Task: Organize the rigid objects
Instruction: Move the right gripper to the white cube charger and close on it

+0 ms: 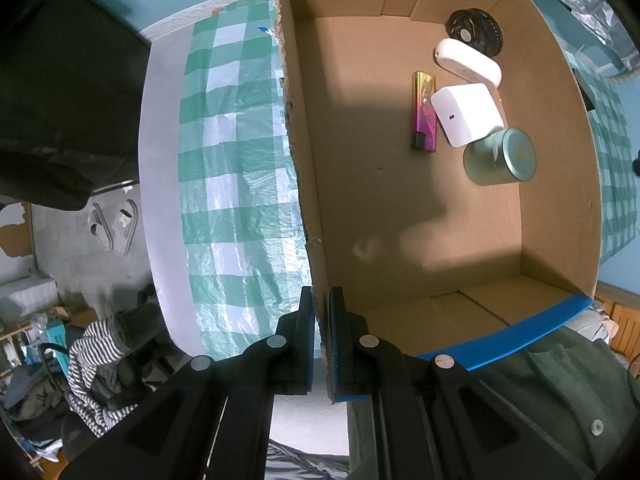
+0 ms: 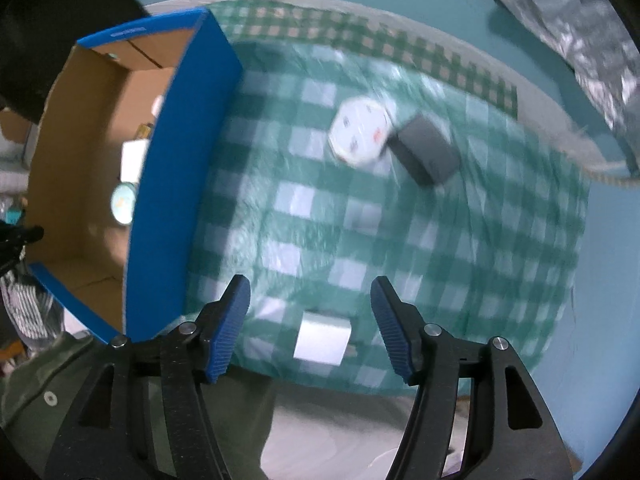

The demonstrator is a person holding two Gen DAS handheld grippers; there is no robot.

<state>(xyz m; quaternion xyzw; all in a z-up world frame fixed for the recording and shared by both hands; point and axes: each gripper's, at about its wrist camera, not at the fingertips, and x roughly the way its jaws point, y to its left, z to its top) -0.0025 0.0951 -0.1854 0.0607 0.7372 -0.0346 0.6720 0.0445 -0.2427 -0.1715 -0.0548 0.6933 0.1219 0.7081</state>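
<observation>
**Holding the box still while we reached for the next block**

On the left, our left tool (image 1: 319, 320) was pinched tight on the wall of the cardboard box (image 1: 304, 184). Inside lay a lighter (image 1: 424, 110), two white cases (image 1: 466, 114) and a green tin (image 1: 500, 158). On the right, our right tool (image 2: 310, 312) was wide over the white block (image 2: 322, 338) on the checked surface (image 2: 460, 240). We thought it best to go straight down and squeeze its flat sides.
</observation>
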